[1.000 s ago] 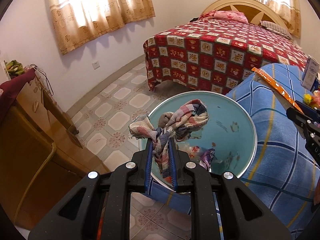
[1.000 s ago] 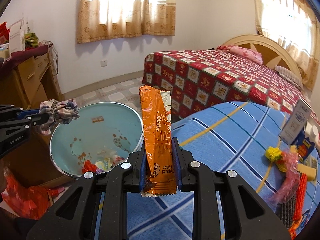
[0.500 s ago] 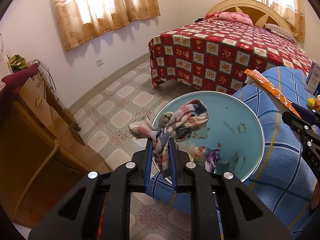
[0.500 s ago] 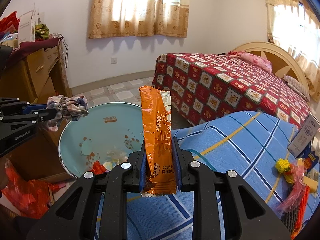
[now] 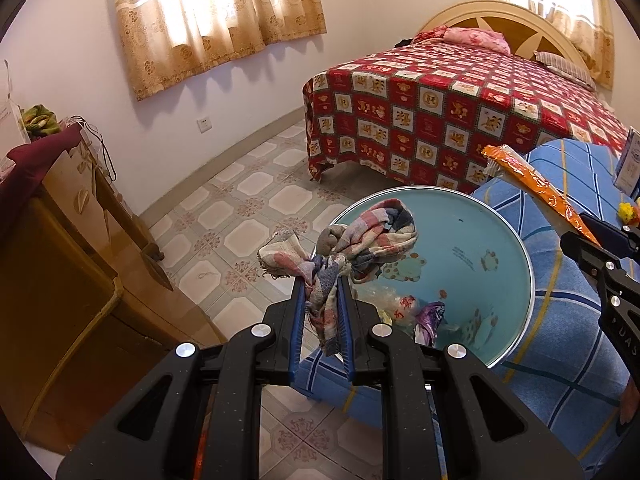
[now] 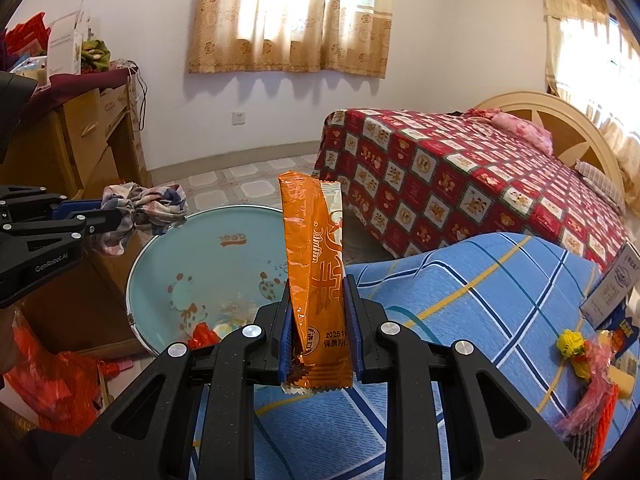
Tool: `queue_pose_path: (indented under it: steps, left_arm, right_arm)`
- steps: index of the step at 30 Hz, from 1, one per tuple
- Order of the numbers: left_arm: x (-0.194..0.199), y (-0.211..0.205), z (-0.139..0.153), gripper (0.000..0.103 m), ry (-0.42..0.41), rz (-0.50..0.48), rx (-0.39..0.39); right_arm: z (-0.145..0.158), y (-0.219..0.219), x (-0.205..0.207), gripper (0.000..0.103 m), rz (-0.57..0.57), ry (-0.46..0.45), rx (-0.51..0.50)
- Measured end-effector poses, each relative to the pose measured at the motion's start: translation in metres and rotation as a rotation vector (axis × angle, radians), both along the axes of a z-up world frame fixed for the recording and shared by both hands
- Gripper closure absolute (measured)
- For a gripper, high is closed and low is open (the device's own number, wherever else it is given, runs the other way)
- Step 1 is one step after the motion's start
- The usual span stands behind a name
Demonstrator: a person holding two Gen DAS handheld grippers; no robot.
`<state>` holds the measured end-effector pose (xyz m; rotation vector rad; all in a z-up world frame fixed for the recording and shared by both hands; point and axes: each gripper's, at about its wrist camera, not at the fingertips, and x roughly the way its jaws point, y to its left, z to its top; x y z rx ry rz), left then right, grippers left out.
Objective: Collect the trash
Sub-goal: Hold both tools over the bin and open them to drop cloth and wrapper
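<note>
Left claw (image 5: pixel 322 312) pinching a plaid rag (image 5: pixel 348 248); bunched cloth hangs over the bin's rim at about 9 o'clock of the opening. Right claw (image 6: pixel 318 332) clamped on an upright orange wrapper (image 6: pixel 312 264), held at the bin's 3 o'clock edge, above the blue checked cover (image 6: pixel 460 280). Light blue bin (image 6: pixel 200 256) sits open between both claws, with scraps at its bottom. More trash (image 6: pixel 584 360) lies on the cover at 4 o'clock in the right view. Red bed (image 5: pixel 460 108) behind at 1 o'clock.
</note>
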<state>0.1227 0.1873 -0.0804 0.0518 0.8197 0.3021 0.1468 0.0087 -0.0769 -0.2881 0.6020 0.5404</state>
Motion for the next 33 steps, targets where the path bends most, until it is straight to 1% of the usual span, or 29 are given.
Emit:
queue_pose_path:
  steps: [13, 24, 33]
  left_arm:
    - [-0.001, 0.005, -0.003, 0.087, 0.002, 0.006, -0.001]
    - [-0.002, 0.01, -0.004, 0.087, 0.006, 0.008, -0.01]
    - [0.0, 0.006, -0.003, 0.086, 0.006, 0.006, -0.012]
  right_arm:
    - [-0.001, 0.008, -0.001, 0.08, 0.032, 0.004, -0.014]
    - [-0.001, 0.01, -0.002, 0.08, 0.038, 0.002, -0.015]
    - [0.0, 0.014, -0.003, 0.079, 0.049, 0.004, -0.016]
